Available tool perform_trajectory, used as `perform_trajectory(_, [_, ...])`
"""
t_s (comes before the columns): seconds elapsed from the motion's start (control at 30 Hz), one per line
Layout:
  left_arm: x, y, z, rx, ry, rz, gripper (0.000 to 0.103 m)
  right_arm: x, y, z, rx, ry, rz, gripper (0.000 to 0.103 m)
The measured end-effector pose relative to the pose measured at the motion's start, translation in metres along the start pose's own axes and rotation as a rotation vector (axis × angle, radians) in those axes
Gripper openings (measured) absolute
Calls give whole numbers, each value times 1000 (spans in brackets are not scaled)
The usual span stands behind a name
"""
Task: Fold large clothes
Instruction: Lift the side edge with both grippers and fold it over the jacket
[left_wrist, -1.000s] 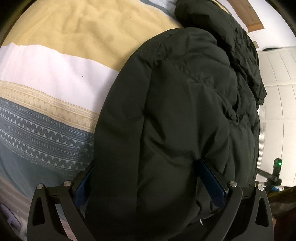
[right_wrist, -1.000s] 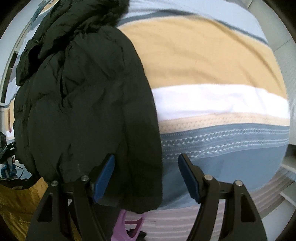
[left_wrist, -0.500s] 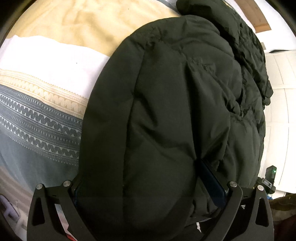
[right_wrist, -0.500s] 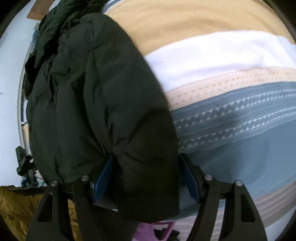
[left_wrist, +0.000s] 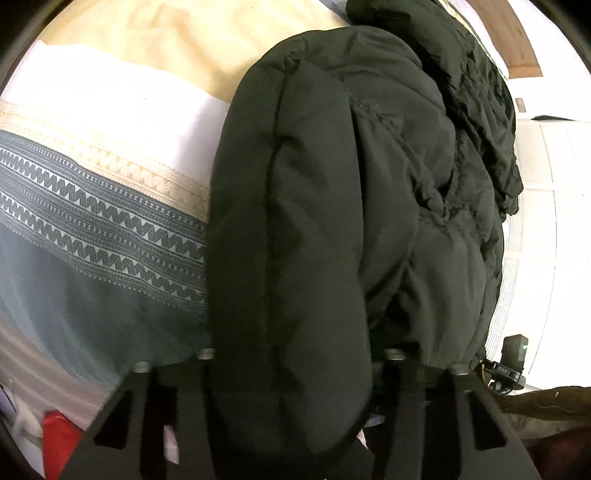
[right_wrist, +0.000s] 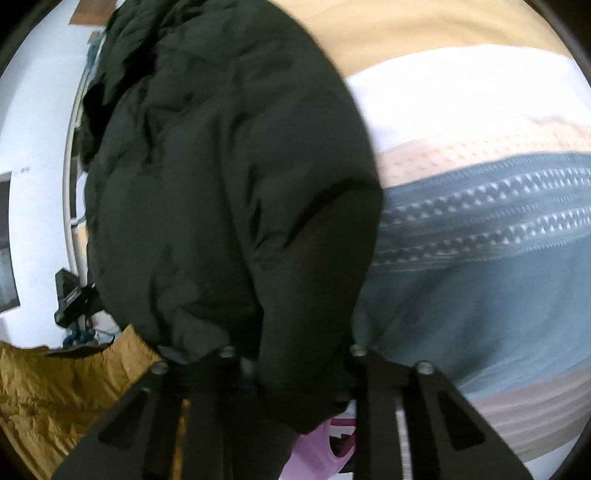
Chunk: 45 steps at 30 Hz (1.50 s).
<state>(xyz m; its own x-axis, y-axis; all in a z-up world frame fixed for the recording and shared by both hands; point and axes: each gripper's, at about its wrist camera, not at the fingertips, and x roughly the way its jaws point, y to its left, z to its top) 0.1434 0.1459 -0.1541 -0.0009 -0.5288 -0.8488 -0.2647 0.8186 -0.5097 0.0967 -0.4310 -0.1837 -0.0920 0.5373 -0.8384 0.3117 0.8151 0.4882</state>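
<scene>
A dark green puffer jacket (left_wrist: 332, 206) lies on the striped bedspread (left_wrist: 110, 155), its bulk stretching away from me. My left gripper (left_wrist: 295, 365) is shut on the jacket's near edge; the padded cloth bulges between its jaws and hides the fingertips. In the right wrist view the same jacket (right_wrist: 221, 184) fills the left half. My right gripper (right_wrist: 291, 362) is shut on a thick fold of its near edge, fingertips buried in the cloth.
The bedspread (right_wrist: 480, 184) has yellow, white, beige and grey-blue patterned bands. A mustard-coloured garment (right_wrist: 55, 391) lies at lower left in the right view, with a pink item (right_wrist: 317, 450) below the gripper. A white wardrobe (left_wrist: 546, 206) stands beyond the jacket.
Both grippers were open around the jacket's near edge. They have moved in on it and closed, pinching thick folds of the cloth.
</scene>
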Motion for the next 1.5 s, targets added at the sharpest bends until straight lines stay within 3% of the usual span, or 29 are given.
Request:
perform_trajectory(0.07, [-5,-8,2,20,-8,17,16,-11,16,-8,-35,9,10,11])
perform_trajectory(0.17, [-15,-21,10,47,-30,12,11,-17,36,-5,-82,-16,19,10])
perform_trajectory(0.47, [-60,-59,59,71,-161,-68,10,-85,107,37,-258,-211,-1,9])
perform_trajectory(0.7, [-105,-93,100,98,-254,-150,10,-152,122,65,-310,-373,3,9])
perform_trajectory(1.03, [-151,-134,168,94,-335,-276,11,-226,150,130,-271,-607,46,9])
perform_trajectory(1.27, [-153,-151,231,32,-381,-275,11,-240,157,196,-135,-725,64,9])
perform_trajectory(1.5, [-121,-149,308,-74,-375,-230,12,-221,149,285,47,-741,61,9])
